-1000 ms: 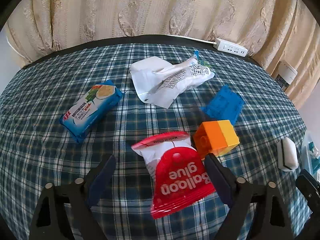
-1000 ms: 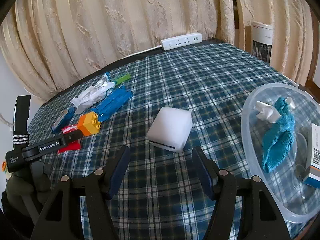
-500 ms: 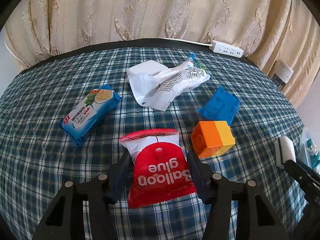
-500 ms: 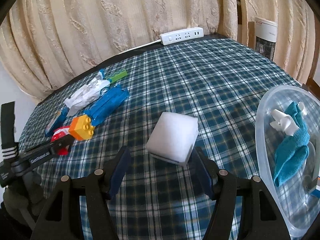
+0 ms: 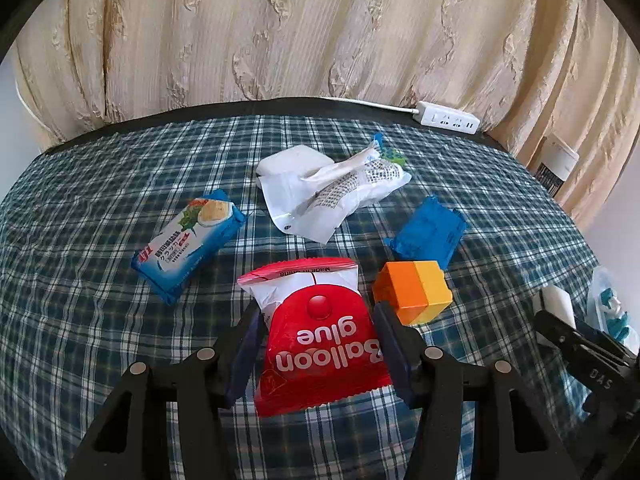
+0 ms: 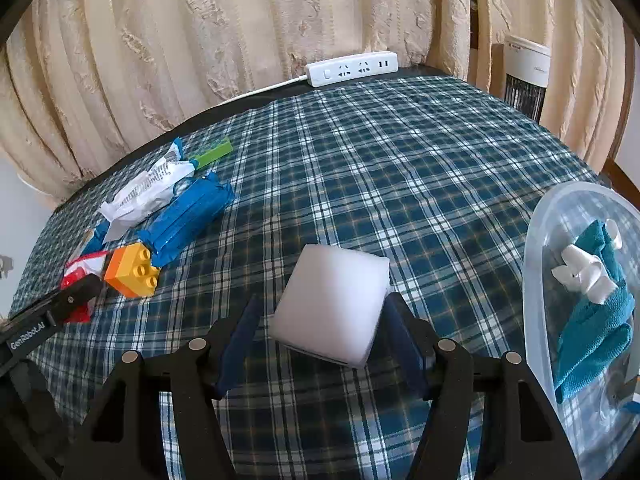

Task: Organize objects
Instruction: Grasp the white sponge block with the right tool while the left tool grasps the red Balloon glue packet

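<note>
A red and white "Balloon glue" packet (image 5: 320, 344) lies on the checked tablecloth. My left gripper (image 5: 317, 316) is shut on it, with a pad pressing each side. A white foam block (image 6: 336, 296) lies between the fingers of my right gripper (image 6: 323, 306), which is open. Its right pad touches the block's corner and the left pad stands clear of it. An orange and yellow toy brick (image 5: 414, 296) sits just right of the red packet.
A blue cracker pack (image 5: 190, 248), a crumpled white wrapper (image 5: 328, 196) and a blue packet (image 5: 428, 232) lie further back. A clear plastic tub (image 6: 536, 240) holding a teal cloth (image 6: 592, 328) stands at the right. A white power strip (image 6: 352, 68) lies by the curtain.
My left gripper's jaws came in from wide apart and closed on the red packet. My right gripper slid forward until the white block lay between its fingers, with its jaw width unchanged.
</note>
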Available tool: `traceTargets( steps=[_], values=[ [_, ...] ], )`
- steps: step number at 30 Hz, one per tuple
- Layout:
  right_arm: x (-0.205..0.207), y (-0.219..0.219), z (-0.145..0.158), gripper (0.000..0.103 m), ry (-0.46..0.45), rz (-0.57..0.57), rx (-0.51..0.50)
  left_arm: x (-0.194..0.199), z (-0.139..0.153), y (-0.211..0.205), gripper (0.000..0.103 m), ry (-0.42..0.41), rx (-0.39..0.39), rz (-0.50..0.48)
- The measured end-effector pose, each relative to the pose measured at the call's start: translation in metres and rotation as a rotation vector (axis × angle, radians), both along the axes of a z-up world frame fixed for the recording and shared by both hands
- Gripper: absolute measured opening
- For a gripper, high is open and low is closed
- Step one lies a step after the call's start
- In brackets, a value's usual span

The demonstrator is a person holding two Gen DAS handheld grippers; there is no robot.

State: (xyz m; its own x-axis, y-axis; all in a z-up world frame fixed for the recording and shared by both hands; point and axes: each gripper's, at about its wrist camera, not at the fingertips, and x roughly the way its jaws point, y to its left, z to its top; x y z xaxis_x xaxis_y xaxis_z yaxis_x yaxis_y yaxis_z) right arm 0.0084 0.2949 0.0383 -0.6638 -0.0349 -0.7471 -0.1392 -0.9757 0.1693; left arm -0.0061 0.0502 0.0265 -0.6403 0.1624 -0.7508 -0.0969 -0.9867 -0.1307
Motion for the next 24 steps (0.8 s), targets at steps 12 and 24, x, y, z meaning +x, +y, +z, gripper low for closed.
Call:
traceTargets(
  steps=[12, 24],
  values=[
    [0.0, -0.002, 0.0, 0.05, -0.007, -0.016, 0.036, 0.005, 0.003, 0.001, 0.059, 0.01, 0.016, -0.014],
    [0.022, -0.008, 0.028, 0.049, 0.072, 0.004, 0.028, 0.006, 0.004, 0.004, 0.059, 0.013, 0.016, -0.021]
  ],
)
